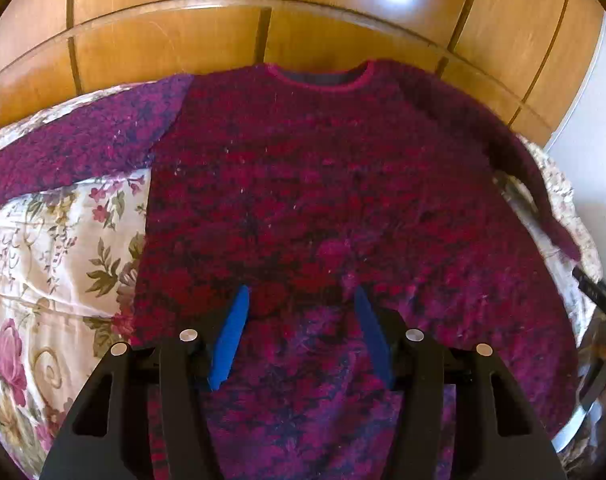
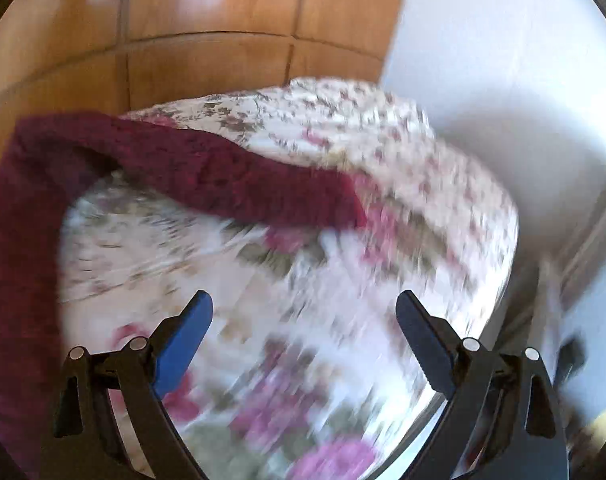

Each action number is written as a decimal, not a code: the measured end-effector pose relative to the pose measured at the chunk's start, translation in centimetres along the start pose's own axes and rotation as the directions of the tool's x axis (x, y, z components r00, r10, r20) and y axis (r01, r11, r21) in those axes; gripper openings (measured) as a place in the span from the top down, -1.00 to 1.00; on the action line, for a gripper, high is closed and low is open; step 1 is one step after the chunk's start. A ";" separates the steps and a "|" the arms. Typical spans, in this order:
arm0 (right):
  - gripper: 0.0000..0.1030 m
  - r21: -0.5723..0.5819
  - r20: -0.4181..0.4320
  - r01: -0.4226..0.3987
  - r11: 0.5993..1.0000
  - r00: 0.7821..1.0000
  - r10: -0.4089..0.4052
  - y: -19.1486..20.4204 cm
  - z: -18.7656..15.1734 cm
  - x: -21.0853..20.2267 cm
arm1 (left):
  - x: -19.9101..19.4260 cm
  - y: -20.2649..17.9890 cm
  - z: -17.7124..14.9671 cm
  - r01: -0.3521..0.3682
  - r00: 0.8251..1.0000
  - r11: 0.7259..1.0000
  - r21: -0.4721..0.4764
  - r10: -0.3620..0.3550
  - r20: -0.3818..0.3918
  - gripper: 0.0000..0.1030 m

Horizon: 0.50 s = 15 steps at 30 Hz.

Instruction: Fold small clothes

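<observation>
Nearest the lens at 6 o'clock in the left wrist view, the left gripper (image 1: 301, 334) stands about half open above the lower body of the sweater (image 1: 323, 200), with nothing between its blue pads (image 1: 230, 344). Beyond it, the sweater lies spread flat, front up, on the floral bedspread (image 1: 55, 240): hem toward 6 o'clock, neckline (image 1: 321, 76) at 12 o'clock, one sleeve (image 1: 75, 148) reaching to 9 o'clock, the other trailing toward 3 o'clock. Behind the neckline stands a wooden panelled wall (image 1: 175, 40).

In the right wrist view, the right gripper (image 2: 305, 344) is wide open and empty over bare bedspread; farther off, at 10 o'clock, lies the sweater's other sleeve (image 2: 243, 184), its cuff (image 2: 353, 204) near centre.

Handling judgement: the knit looks thick, soft and limp, of moderate weight, with a fuzzy, non-slip surface. It will sag and stretch if lifted by one point. Take hold at a cuff or shoulder seam, gripping both layers.

Only the left view shows the whole garment and neckline. Only the right view, though blurred, shows the far cuff closely, the bed's edge and the white wall (image 2: 503, 60).
</observation>
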State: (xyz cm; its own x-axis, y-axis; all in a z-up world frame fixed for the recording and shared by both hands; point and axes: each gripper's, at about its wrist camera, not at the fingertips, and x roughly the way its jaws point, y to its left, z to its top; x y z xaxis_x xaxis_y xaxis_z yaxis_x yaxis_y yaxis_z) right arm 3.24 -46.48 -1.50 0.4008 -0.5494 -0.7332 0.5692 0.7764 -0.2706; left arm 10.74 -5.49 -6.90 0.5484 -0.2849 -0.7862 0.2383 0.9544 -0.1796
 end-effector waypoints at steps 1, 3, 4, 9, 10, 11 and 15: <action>-0.71 -0.020 -0.004 -0.009 1.000 1.000 0.009 0.3 0.5 0.9 | 0.4 0.3 0.2 -0.004 1.000 1.000 -0.002 0.004 -0.004 -0.04; -0.65 -0.073 -0.009 -0.014 0.997 1.000 0.013 1.1 1.6 3.2 | 0.6 0.2 -0.1 -0.013 1.000 1.000 -0.009 0.013 -0.006 -0.09; -0.55 -0.087 -0.014 -0.011 0.996 1.000 0.010 1.4 1.6 3.8 | 0.8 0.3 -0.1 -0.013 1.000 1.000 -0.014 0.013 -0.006 -0.09; 0.33 -0.109 -0.035 0.013 0.994 0.999 -0.017 1.1 3.8 7.9 | 1.1 0.3 -0.4 -0.030 1.000 0.999 -0.015 0.029 -0.006 -0.10; 0.79 -0.107 -0.037 0.022 0.994 0.999 -0.026 0.6 4.6 7.7 | 1.2 0.2 -0.5 -0.032 0.999 0.999 -0.011 0.032 -0.003 -0.13; 0.90 -0.098 -0.032 0.016 0.995 0.999 -0.019 0.3 5.1 7.6 | 1.3 0.3 -0.6 -0.033 0.999 0.999 -0.007 0.033 -0.001 -0.13; 0.96 -0.049 0.067 -0.001 0.999 0.998 0.004 -2.8 8.3 3.8 | 1.5 0.2 -0.7 -0.029 1.000 1.000 -0.004 0.029 -0.002 -0.14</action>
State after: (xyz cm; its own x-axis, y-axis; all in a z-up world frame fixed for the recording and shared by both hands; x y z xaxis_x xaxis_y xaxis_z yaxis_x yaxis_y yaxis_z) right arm 9.13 -53.29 1.62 0.4500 -0.5658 -0.6909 0.5329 0.7910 -0.3007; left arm 11.06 -5.62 -8.54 0.5534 -0.2565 -0.7924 0.2188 0.9628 -0.1588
